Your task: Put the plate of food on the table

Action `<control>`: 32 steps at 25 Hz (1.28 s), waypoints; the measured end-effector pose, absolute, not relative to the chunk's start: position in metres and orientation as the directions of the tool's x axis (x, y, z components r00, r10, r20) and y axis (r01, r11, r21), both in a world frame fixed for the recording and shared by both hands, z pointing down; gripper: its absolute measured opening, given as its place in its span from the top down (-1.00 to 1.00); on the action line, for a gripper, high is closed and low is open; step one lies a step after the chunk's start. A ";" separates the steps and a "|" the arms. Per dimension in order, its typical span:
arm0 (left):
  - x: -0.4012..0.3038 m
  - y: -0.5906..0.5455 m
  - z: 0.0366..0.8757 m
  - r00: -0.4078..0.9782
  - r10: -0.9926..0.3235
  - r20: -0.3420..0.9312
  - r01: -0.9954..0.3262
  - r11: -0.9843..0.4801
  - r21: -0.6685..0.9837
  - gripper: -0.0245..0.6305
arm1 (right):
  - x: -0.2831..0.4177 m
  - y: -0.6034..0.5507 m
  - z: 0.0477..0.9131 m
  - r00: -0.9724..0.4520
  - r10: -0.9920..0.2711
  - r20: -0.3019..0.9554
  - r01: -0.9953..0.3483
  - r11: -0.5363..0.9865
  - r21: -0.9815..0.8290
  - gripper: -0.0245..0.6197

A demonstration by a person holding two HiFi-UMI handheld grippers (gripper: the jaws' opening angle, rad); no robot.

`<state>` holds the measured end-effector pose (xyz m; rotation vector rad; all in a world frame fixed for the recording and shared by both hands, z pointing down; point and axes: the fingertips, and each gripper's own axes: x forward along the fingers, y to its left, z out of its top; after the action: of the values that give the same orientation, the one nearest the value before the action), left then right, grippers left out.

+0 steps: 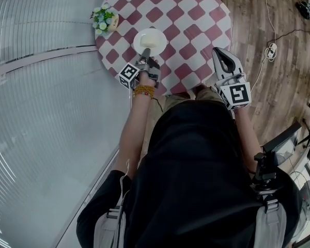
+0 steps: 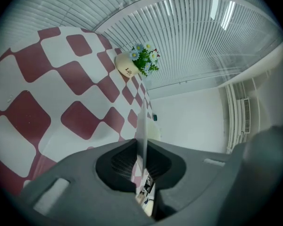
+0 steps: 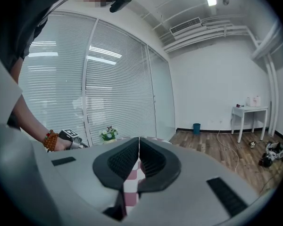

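Checkered table (image 1: 196, 25) | plate (image 1: 138, 39) lying flat, near rim clamped by left tool (image 1: 146, 55) | right tool (image 1: 220, 54) closed, empty

I get the head view from above the wearer, aimed steeply down, w/ the table (image 1: 196, 25) at frame top. Left gripper view sits low & v. close over the tabletop, facing the flower pot (image 2: 140, 62) at the far edge. Right gripper view looks level across the room from the near edge. All 3 share pot & table.
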<state>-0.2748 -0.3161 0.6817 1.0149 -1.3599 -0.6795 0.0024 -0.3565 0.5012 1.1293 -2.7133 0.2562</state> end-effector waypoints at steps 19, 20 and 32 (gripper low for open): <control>-0.269 -0.316 0.734 0.142 -0.837 0.529 -0.128 0.514 0.848 0.85 | 0.011 -0.354 0.510 -0.673 -0.685 0.278 -0.726 0.684 -0.069 0.89; -0.268 -0.317 0.735 0.143 -0.837 0.529 -0.126 0.515 0.848 0.85 | 0.011 -0.353 0.509 -0.673 -0.685 0.277 -0.725 0.685 -0.068 0.89; -0.266 -0.323 0.745 0.142 -0.830 0.539 -0.083 0.532 0.842 0.85 | 0.013 -0.356 0.513 -0.667 -0.690 0.281 -0.732 0.677 -0.074 0.89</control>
<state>-0.2661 -0.3234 0.7450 0.8827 -1.3371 -0.6553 0.0128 -0.3562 0.5131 1.1463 -2.6607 0.2651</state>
